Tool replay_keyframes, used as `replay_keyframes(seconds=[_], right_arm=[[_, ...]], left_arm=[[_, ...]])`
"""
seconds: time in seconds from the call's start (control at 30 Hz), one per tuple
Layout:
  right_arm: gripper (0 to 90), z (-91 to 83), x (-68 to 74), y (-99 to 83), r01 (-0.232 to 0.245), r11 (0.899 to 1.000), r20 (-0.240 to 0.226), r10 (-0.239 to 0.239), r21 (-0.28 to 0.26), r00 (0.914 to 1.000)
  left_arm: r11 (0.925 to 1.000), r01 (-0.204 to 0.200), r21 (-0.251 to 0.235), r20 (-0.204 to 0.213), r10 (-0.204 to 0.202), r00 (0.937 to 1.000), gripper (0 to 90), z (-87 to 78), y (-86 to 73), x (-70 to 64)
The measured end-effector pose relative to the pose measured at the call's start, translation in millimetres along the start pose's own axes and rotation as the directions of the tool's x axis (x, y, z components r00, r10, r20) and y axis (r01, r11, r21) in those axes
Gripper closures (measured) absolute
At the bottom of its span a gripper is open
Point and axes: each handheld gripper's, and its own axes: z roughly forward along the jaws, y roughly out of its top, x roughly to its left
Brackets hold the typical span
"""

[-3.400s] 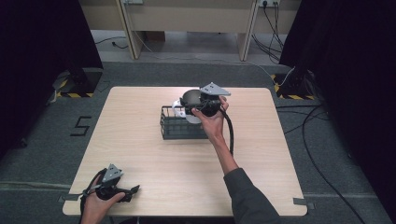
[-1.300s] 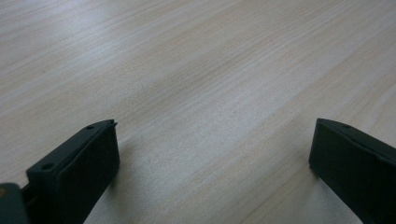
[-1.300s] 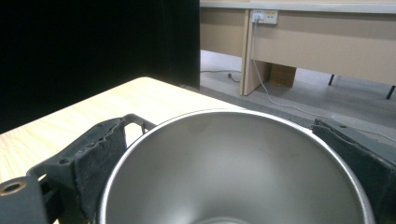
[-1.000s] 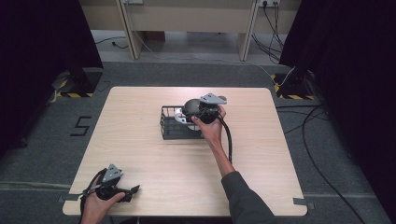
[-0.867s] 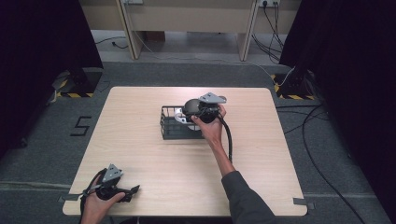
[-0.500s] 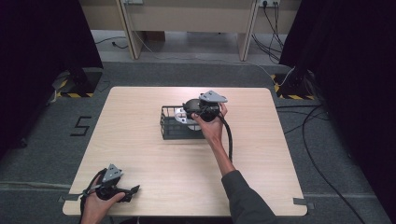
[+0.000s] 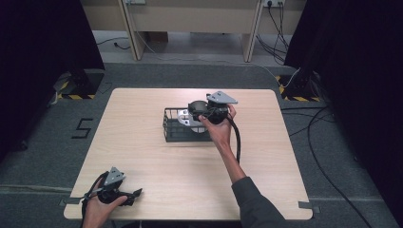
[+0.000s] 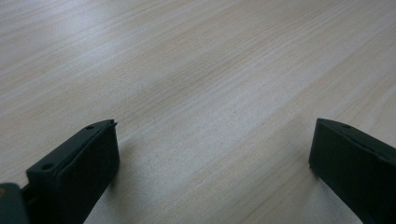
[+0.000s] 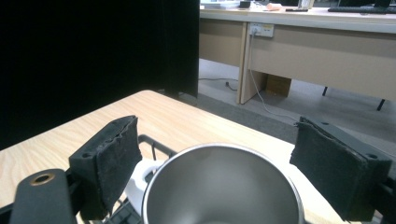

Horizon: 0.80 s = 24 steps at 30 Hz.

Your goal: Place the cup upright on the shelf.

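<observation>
A black wire basket [image 7: 167, 128] stands near the middle of the wooden table [image 7: 142, 156]. My right gripper [image 7: 197, 113] hovers at the basket's right end. In the right gripper view a steel cup [image 9: 219, 186] stands mouth-up between the jaws of my right gripper [image 9: 217, 123], which are wide apart. A sliver of a white object [image 9: 140, 179] shows between the left jaw and the cup, and basket wire [image 9: 152, 142] lies just behind. My left gripper [image 7: 134, 195] rests at the table's front left corner. Its jaws stand apart over bare wood in the left gripper view [image 8: 215, 123].
Desks [image 7: 190, 19] with cables stand behind the table, and dark curtains hang at both sides. The right gripper's cable [image 7: 236, 142] trails along the forearm. Bare tabletop lies between the basket and the left gripper.
Since the oldest frame my right gripper has shifted slightly toward the basket. Over the last second it has barely moved. The left gripper has stayed put.
</observation>
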Motion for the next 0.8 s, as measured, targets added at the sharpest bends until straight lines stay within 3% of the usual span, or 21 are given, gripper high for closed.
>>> replay_keyframes(seconds=[0.8], right_arm=[[15.2,-62.1,11.7,-23.1,0.020,0.999,-0.090,-0.018,0.025,0.9958]], left_arm=[[1.0000,-0.001,0.000,0.000,0.001,1.0000,0.9,0.0,0.0,0.1]])
